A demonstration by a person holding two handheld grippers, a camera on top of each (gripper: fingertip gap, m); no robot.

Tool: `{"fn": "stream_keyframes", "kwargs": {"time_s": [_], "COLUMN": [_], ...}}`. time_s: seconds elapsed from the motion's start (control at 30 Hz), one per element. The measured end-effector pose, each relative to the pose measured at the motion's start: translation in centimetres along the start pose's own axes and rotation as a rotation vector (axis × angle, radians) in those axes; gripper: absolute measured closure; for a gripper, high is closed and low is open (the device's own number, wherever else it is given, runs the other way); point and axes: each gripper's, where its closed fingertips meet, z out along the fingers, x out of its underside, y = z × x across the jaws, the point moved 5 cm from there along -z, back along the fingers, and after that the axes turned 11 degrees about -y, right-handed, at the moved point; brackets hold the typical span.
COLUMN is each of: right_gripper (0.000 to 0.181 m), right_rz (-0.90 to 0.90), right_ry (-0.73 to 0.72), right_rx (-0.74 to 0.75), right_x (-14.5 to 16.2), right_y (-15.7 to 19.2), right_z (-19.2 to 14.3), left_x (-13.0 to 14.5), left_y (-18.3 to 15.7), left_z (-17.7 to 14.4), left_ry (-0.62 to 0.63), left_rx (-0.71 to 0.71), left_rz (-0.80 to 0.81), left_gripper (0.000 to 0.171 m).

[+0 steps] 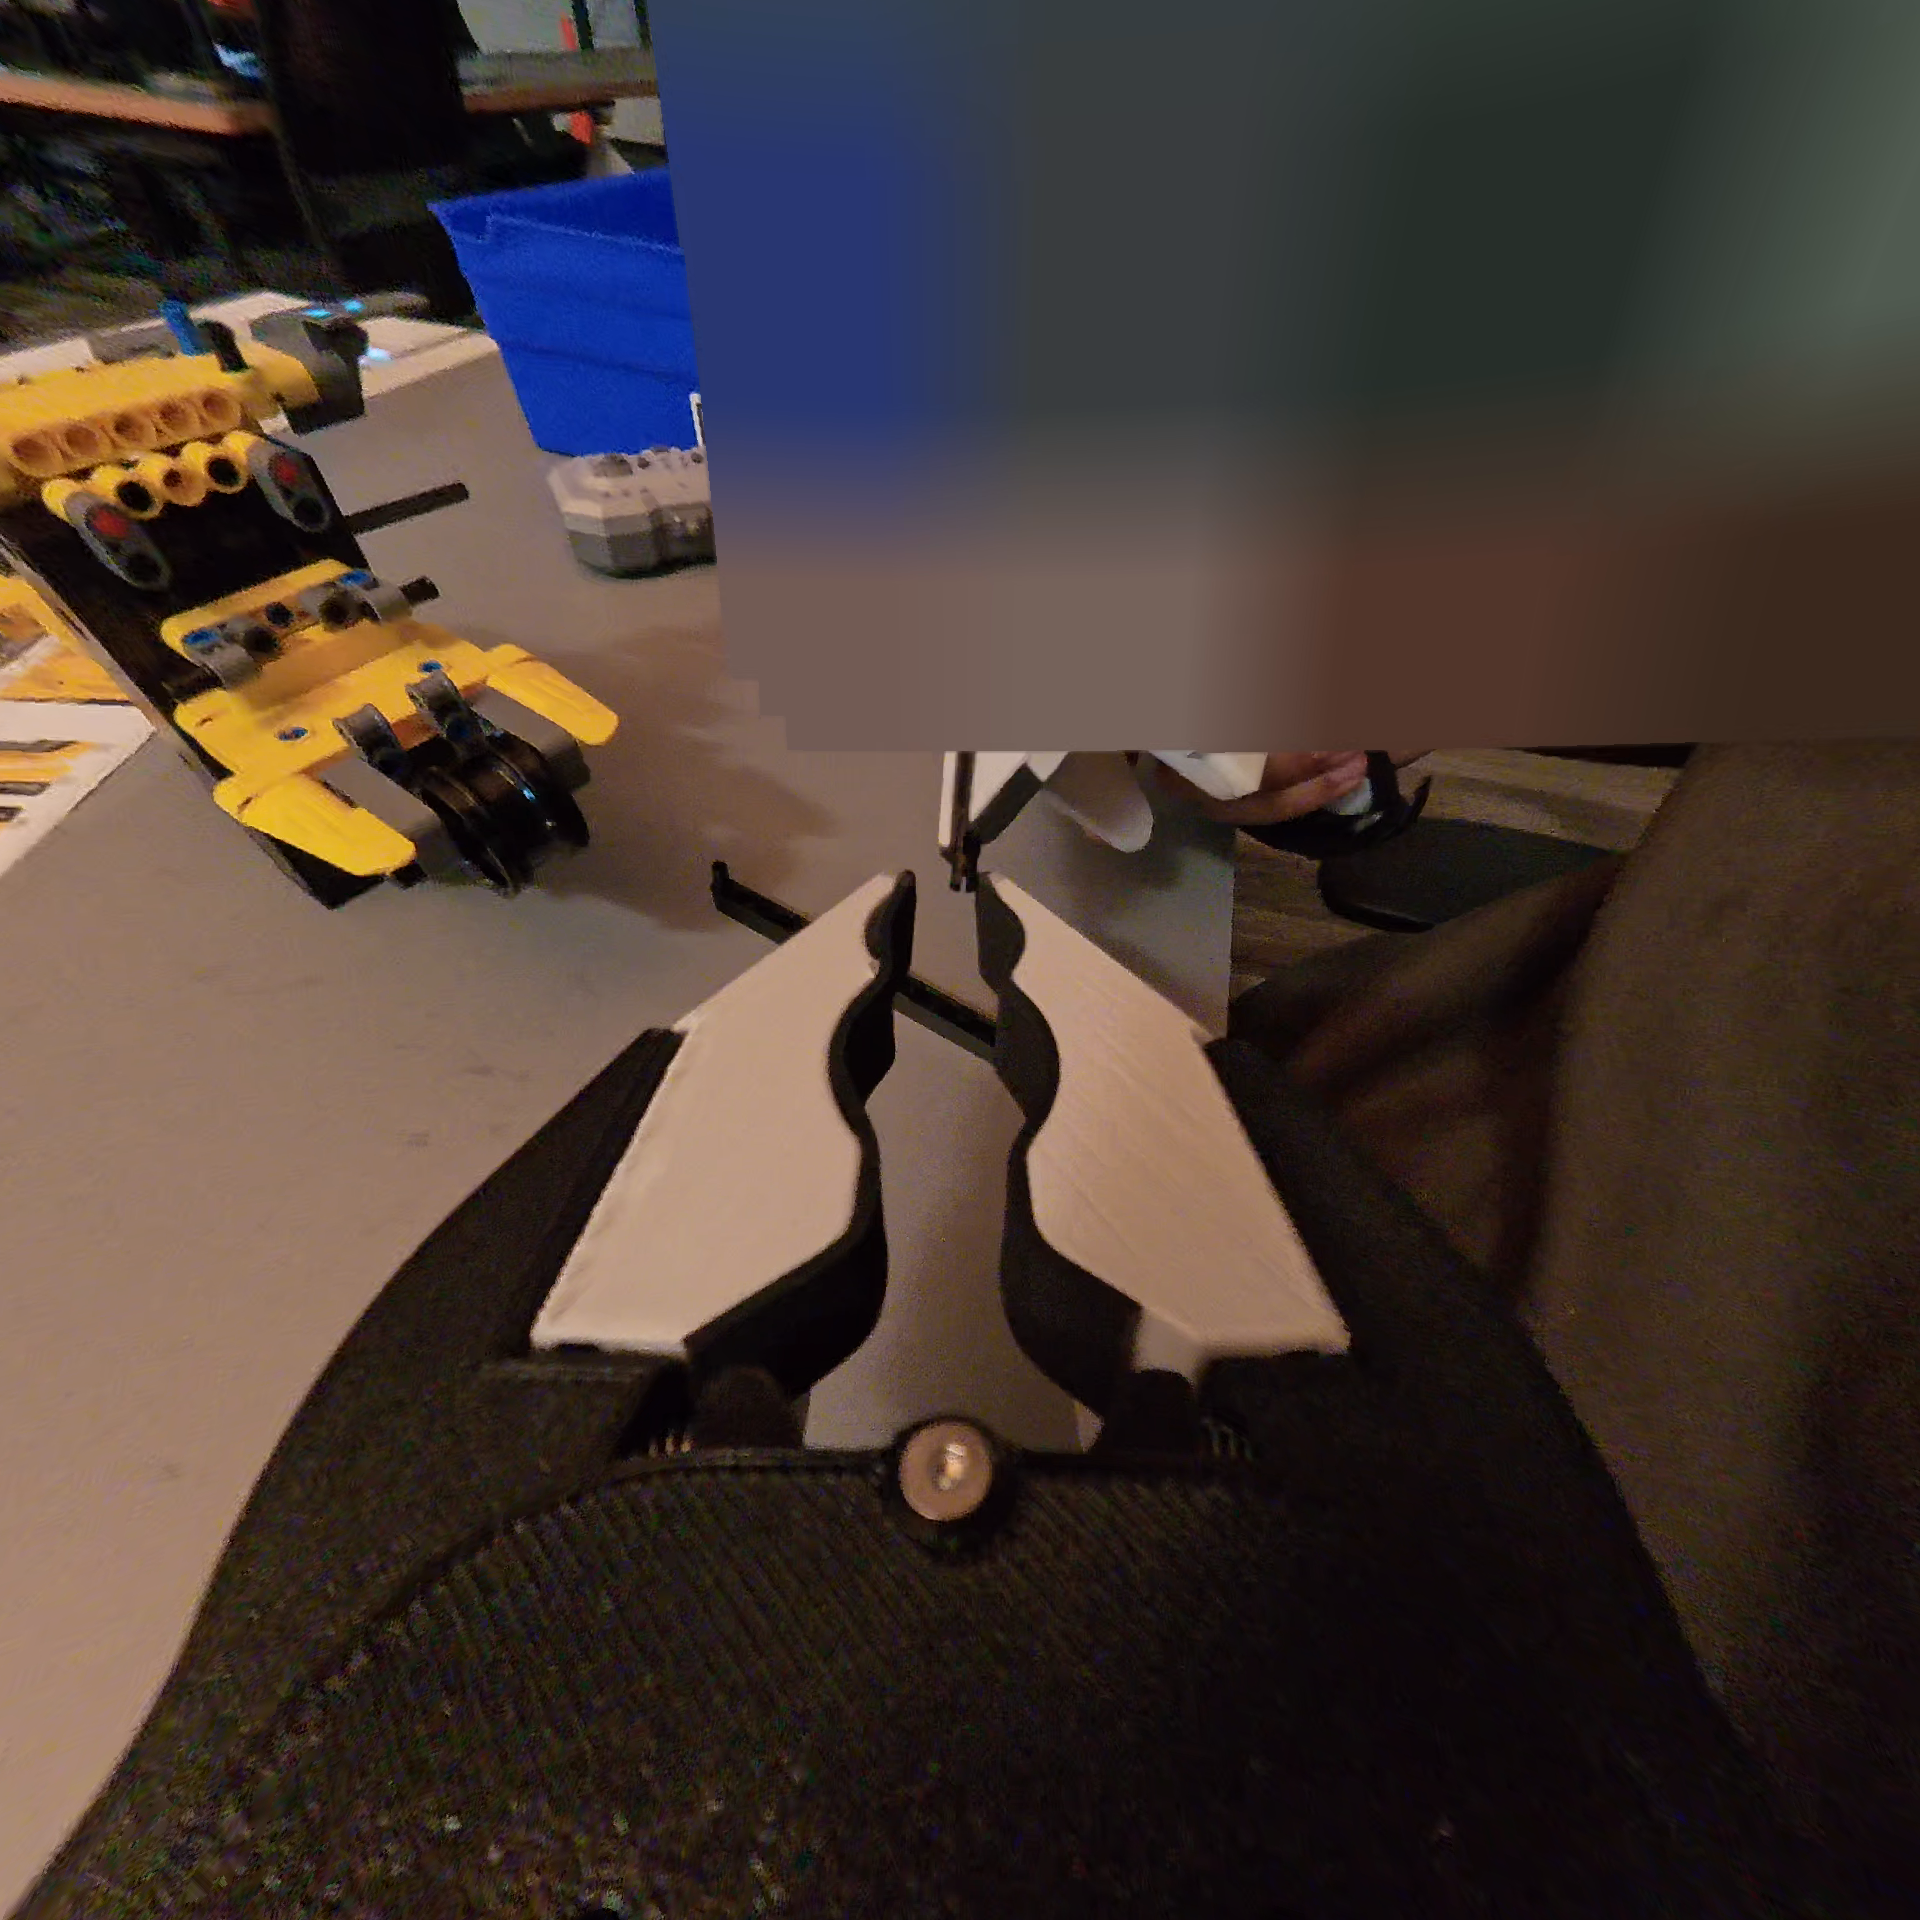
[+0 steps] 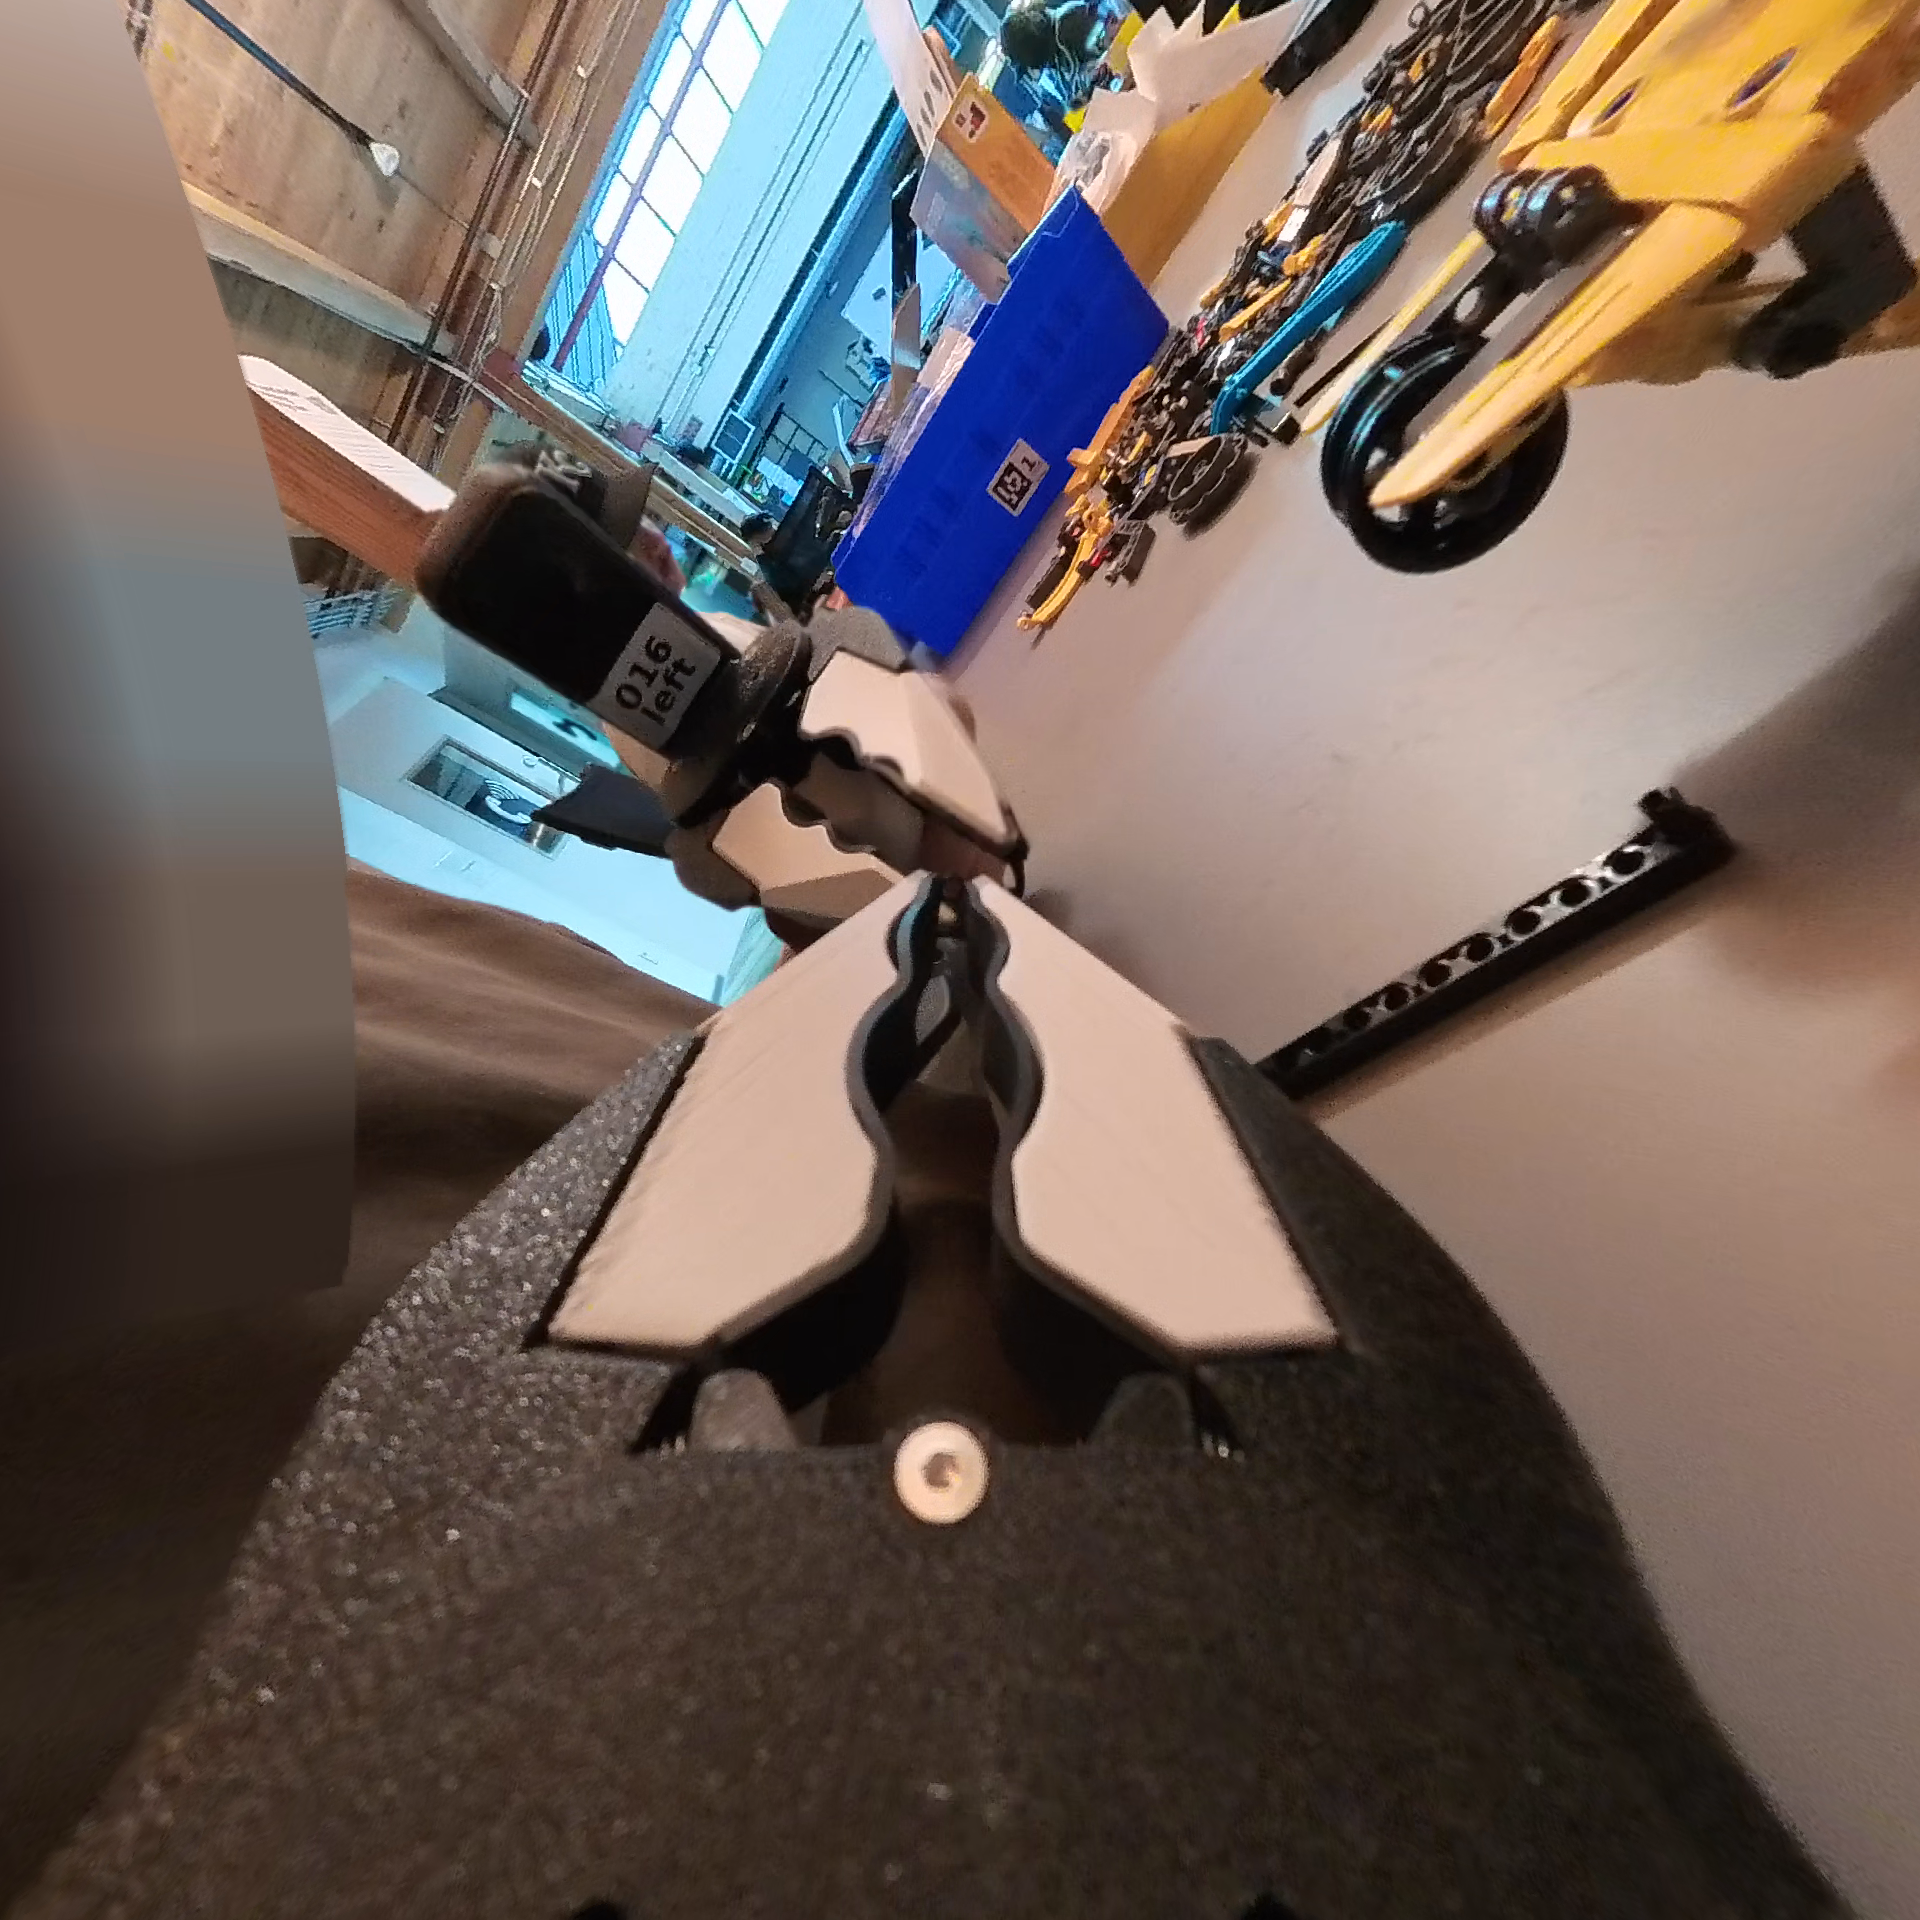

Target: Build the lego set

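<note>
Left gripper [image 1: 943, 883]: fingers a narrow gap apart, table [image 1: 312, 1143] visible through the gap, nothing clearly gripped. Right gripper [image 2: 943, 891]: fingers almost together, apparently clamped on a small black piece [image 1: 963, 868].

Key relation: the two grippers meet tip to tip. The piece sits right at the left gripper's tips, slightly to the right of its gap, long axis roughly upright in the left wrist view. Can't tell if the left fingers touch it.

Outward from there:
- long black beam [image 1: 748, 904] flat on the table, running diagonally under the left fingers
- yellow-and-black model [image 1: 312, 675] ahead-left, well apart
- grey block [image 1: 634, 509] and blue bin [image 1: 582, 312] beyond that

View differences:
- Right wrist view is rolled, so the table reads as a wall. It shows the beam's row of holes and a pile of loose parts [image 2: 1247, 343] beside the bin; the left view shows neither.
- Left wrist view shows the left gap clearly, plus printed sheets [image 1: 52, 717] at the far left.
</note>
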Motion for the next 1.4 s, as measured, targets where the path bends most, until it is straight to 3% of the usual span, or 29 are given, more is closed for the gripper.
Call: {"fn": "stream_keyframes", "kwargs": {"time_s": [0.3, 0.37, 0.47, 0.6, 0.73, 1.1, 1.4], "right_gripper": [0.176, 0.165, 0.162, 0.151, 0.158, 0.174, 0.177], "right_rz": [0.052, 0.016, -0.123, -0.482, -0.619, -0.664, -0.675], "right_ry": [0.043, 0.057, 0.048, 0.019, 0.064, 0.16, 0.185], "right_rx": [0.001, 0.007, -0.013, -0.071, -0.12, -0.173, -0.169], "right_x": [0.5, 0.5, -0.1, -0.7, -0.6, 0.3, 0.4], "right_y": [-0.4, -0.5, 0.0, 1.0, 1.6, 1.8, 1.9], "right_z": [0.5, 0.4, 0.1, -0.2, -0.2, 0.3, 0.3], "left_x": [0.3, 0.2, 0.2, -0.2, -0.5, -0.3, -0.3], "left_y": [-0.2, -0.1, 0.0, 0.0, -0.3, -1.0, -1.1], "left_z": [-0.6, -0.6, -0.7, -1.0, -1.1, -0.9, -0.9], "left_ry": [0.014, 0.012, 0.003, -0.032, -0.062, -0.044, -0.043], "left_rx": [-0.004, -0.002, 0.012, 0.065, 0.138, 0.182, 0.185], "left_rz": [0.058, 0.05, 0.02, -0.058, -0.123, -0.121, -0.131], "left_gripper": [0.171, 0.171, 0.171, 0.171, 0.171, 0.171, 0.171]}}
